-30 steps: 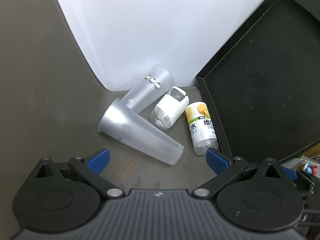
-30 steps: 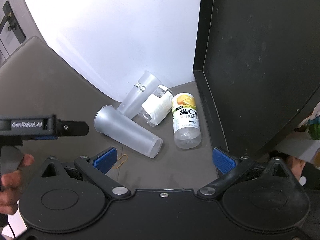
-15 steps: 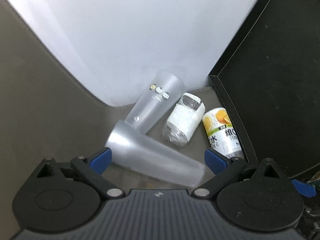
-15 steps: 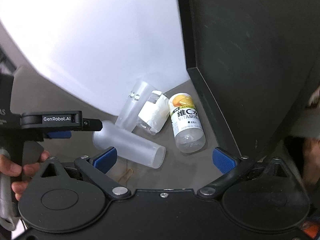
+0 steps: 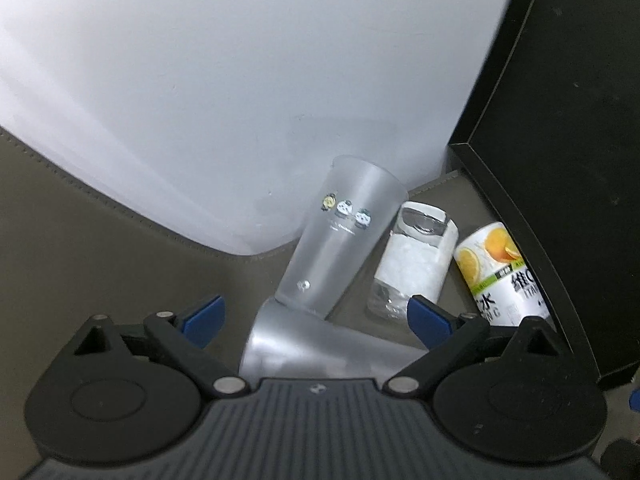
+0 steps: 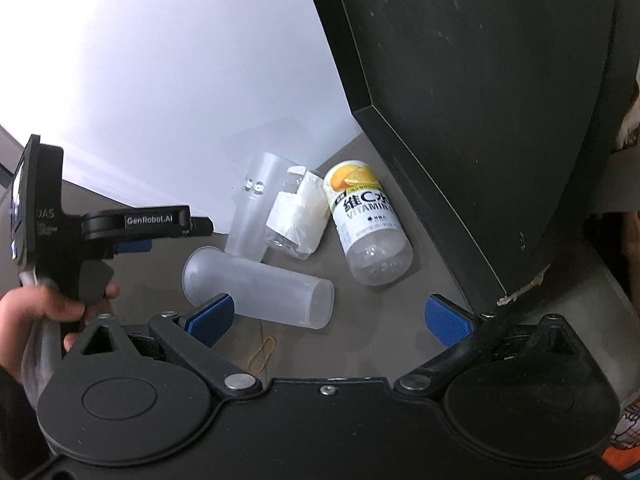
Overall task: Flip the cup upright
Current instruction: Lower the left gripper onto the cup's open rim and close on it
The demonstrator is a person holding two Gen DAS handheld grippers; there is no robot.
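A frosted plastic cup (image 5: 320,350) lies on its side on the grey table, mouth to the left; it also shows in the right wrist view (image 6: 260,286). A second clear cup (image 5: 344,236) with small printed figures lies behind it, touching it, and shows in the right wrist view too (image 6: 254,210). My left gripper (image 5: 316,318) is open, its blue pads either side of the frosted cup, just above it. In the right wrist view the left gripper (image 6: 160,236) hovers left of the cups. My right gripper (image 6: 330,318) is open and empty, nearer than the frosted cup.
A crumpled clear bottle with a white label (image 5: 416,264) and an orange-label drink bottle (image 5: 504,272) lie right of the cups. A black tray (image 6: 480,120) leans up on the right. A white wall (image 5: 240,100) stands behind. A rubber band (image 6: 262,354) lies on the table.
My left gripper has moved forward and down over the frosted cup, which now sits between its open fingers. The right gripper has come slightly closer and turned left.
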